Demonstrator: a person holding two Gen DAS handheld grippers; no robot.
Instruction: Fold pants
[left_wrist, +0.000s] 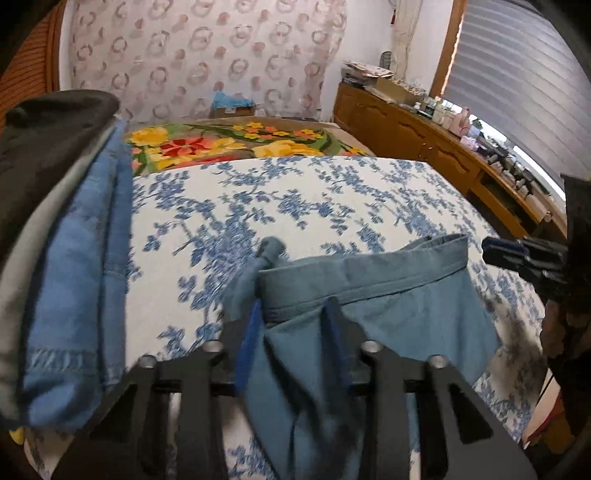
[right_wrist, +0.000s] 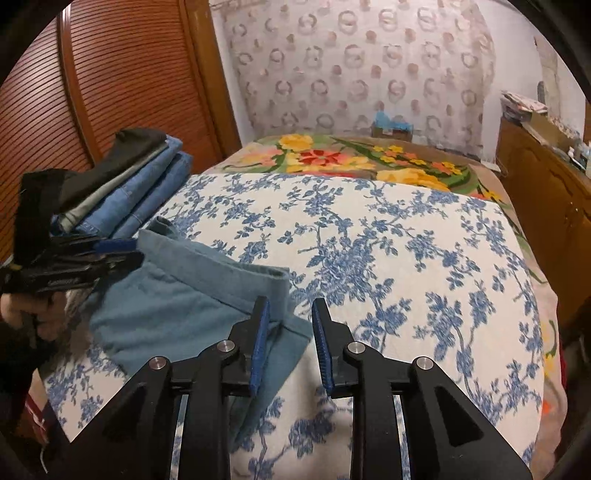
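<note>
The left gripper (left_wrist: 295, 314) pinches a bunched fold of the pants (left_wrist: 369, 291) between its blue ribbed pads; the soft teal cloth drapes down toward 6 o'clock. The right gripper (right_wrist: 290, 314) stands part open and holds nothing, its left pad seemingly just over the waistband edge, though contact is unclear. The pants (right_wrist: 184, 295) lie crumpled on the blue-flowered bedspread (right_wrist: 406, 258). At 10 o'clock sits a stack (right_wrist: 140, 192) of folded denim and dark garments.

No readable text shows; faint printing on the left gripper (right_wrist: 122, 254) is illegible.
</note>
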